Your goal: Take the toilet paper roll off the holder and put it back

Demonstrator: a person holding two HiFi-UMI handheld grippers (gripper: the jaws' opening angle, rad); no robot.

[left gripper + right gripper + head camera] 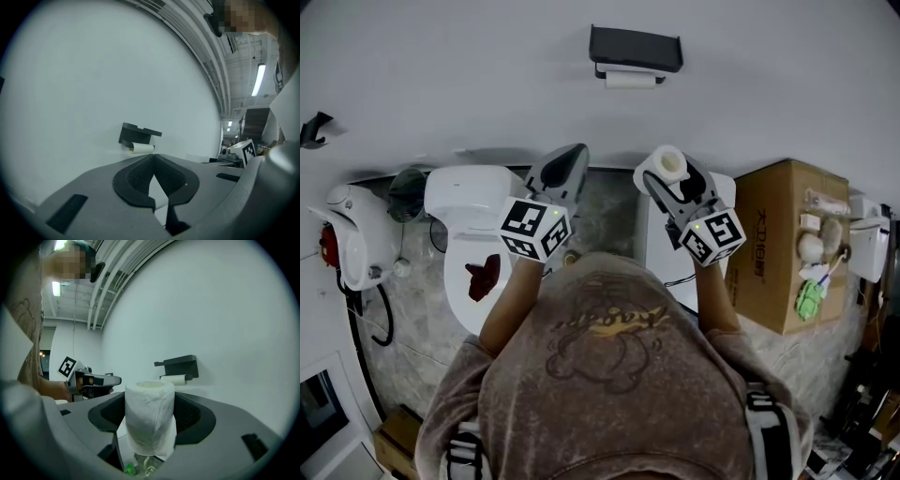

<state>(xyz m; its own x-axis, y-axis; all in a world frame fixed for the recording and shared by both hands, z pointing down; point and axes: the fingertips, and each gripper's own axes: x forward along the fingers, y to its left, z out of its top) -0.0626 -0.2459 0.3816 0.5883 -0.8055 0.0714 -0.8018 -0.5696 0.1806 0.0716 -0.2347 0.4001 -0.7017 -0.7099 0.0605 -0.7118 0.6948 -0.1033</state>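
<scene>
A white toilet paper roll stands upright between the jaws of my right gripper, which is shut on it; in the head view that roll shows at the tip of the right gripper. A black holder hangs on the wall ahead, with a white roll under it. Both gripper views show the holder some way off. My left gripper is level beside the right one, its jaws closed together with nothing in them.
A white toilet with a dark red thing in its bowl stands below the left gripper. A cardboard box with small items on top is at the right. A white cabinet top lies under the right gripper.
</scene>
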